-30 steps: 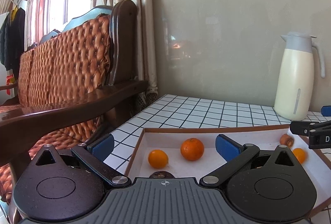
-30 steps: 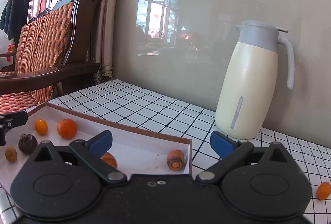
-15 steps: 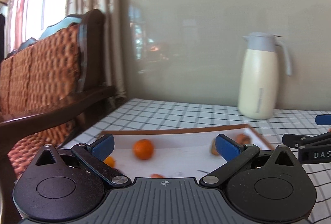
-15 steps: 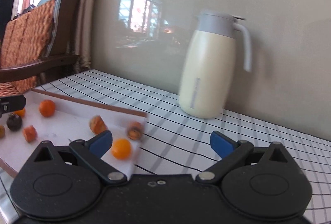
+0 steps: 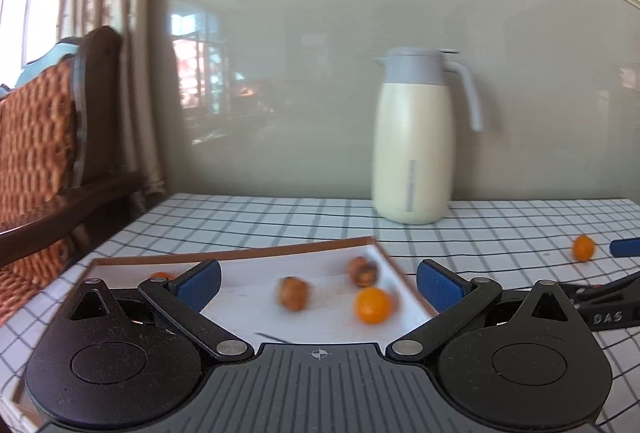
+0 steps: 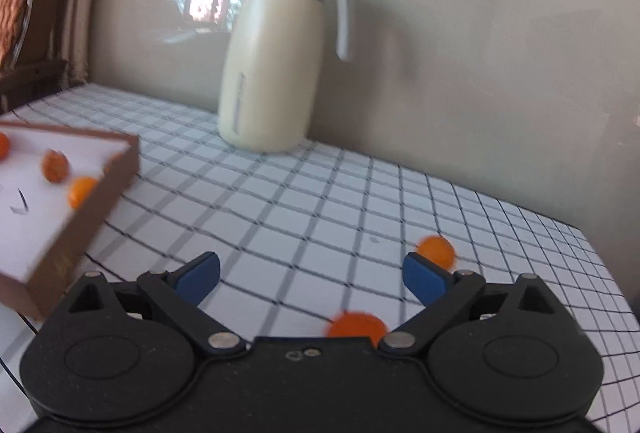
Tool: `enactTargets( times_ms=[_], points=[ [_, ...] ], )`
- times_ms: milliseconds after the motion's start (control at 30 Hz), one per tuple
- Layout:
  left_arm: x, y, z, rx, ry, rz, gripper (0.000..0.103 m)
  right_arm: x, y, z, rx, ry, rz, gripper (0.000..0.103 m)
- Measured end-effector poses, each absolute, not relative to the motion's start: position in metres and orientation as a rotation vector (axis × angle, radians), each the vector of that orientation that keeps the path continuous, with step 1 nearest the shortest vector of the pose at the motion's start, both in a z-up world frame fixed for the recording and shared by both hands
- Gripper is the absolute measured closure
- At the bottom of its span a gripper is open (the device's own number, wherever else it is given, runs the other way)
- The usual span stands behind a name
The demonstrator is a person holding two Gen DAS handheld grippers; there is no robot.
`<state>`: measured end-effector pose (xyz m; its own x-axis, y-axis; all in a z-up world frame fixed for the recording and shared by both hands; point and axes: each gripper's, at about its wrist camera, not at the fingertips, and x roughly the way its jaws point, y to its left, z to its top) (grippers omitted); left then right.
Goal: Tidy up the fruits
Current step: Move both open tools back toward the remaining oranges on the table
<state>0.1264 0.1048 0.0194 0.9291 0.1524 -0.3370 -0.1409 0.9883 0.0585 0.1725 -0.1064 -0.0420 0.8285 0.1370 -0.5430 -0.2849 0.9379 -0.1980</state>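
Right gripper (image 6: 311, 276) jaws wide but closing, empty, round orange fruit (image 6: 356, 325) low between them on the checked counter (image 6: 280, 201), second fruit (image 6: 436, 251) at two o'clock, left gripper (image 5: 318, 279) jaws spread, empty, over the tray (image 5: 404, 285), jug (image 6: 272, 73) at twelve o'clock.

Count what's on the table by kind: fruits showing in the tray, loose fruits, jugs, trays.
Tray fruits: 4
Loose fruits: 2
Jugs: 1
Trays: 1
Total: 8
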Motion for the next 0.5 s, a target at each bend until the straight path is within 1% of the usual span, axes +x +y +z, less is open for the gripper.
enactTargets(
  times_ms=[33, 100, 367, 433, 500],
  points=[
    [0.128, 0.099, 0.019, 0.036, 0.349, 0.14, 0.0, 0.172, -0.111, -0.045, -0.279, 0.567, 0.225, 0.014],
    [0.129, 0.09, 0.018, 0.04, 0.351, 0.122, 0.0, 0.174, -0.12, -0.05, -0.276, 0.592, 0.214, 0.022],
    [0.138, 0.063, 0.014, 0.046, 0.365, 0.084, 0.0, 0.183, -0.146, -0.066, -0.262, 0.641, 0.193, 0.024],
    [0.14, 0.057, 0.013, 0.053, 0.364, 0.076, 0.0, 0.186, -0.149, -0.069, -0.267, 0.649, 0.195, 0.027],
    [0.143, 0.053, 0.012, 0.054, 0.368, 0.07, 0.0, 0.188, -0.153, -0.07, -0.263, 0.651, 0.198, 0.028]
  ],
)
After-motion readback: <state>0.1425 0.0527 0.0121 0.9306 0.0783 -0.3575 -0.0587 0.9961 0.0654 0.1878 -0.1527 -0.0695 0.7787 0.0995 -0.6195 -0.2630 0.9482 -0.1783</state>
